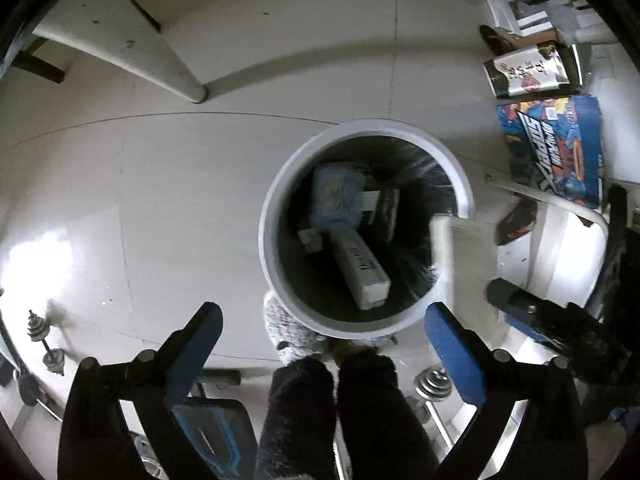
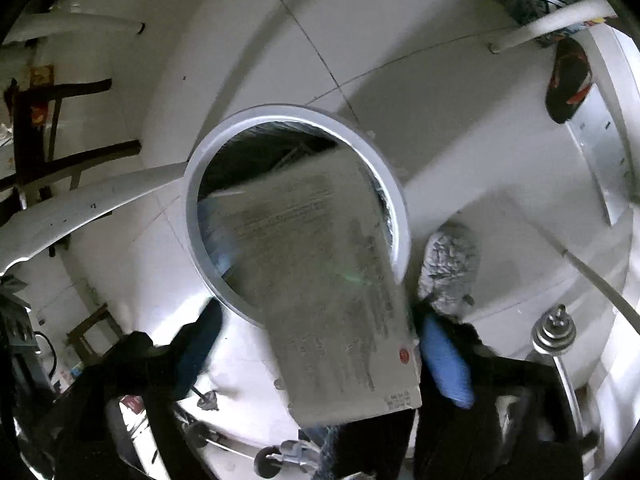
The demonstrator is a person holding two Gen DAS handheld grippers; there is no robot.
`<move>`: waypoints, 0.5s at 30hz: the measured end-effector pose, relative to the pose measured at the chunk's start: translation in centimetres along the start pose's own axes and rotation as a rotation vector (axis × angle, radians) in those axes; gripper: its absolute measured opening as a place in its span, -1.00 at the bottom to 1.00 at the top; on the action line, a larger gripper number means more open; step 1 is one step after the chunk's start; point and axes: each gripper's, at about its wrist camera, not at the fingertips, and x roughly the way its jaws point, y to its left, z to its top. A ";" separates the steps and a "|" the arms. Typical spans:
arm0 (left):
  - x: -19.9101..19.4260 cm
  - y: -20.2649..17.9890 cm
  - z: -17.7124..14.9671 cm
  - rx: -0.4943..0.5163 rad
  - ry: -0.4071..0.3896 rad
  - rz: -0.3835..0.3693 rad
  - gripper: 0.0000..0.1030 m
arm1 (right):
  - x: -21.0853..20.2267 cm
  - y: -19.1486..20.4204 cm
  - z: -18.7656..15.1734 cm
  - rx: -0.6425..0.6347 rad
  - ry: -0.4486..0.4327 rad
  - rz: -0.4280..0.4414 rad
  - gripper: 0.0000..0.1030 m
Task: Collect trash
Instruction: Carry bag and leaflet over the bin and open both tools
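A round white trash bin [image 1: 272, 216] stands on the floor below me and holds a long white carton [image 1: 362, 268], a bluish bag [image 1: 336, 196] and other boxes. My left gripper [image 1: 324, 330] is open and empty above the bin's near rim. My right gripper [image 2: 320, 344] is open over the bin [image 2: 200, 168]. A flat grey printed box [image 2: 320, 280] lies blurred between its spread fingers, its far end tilted into the bin; the left wrist view shows it at the bin's right rim [image 1: 464, 252]. Neither pad touches it.
A colourful blue box [image 1: 556, 148] and a black-and-white printed box [image 1: 532, 68] lie on the floor at the far right. White table legs [image 1: 132, 52] stand left. Dumbbells [image 1: 44, 340] and a weight bar [image 2: 556, 336] lie nearby. The person's furry slipper [image 2: 448, 264] stands beside the bin.
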 end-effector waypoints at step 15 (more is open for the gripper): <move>-8.2 -0.1 -3.8 0.053 -0.141 0.124 1.00 | -6.9 3.1 -4.8 -0.223 -0.118 -0.278 1.00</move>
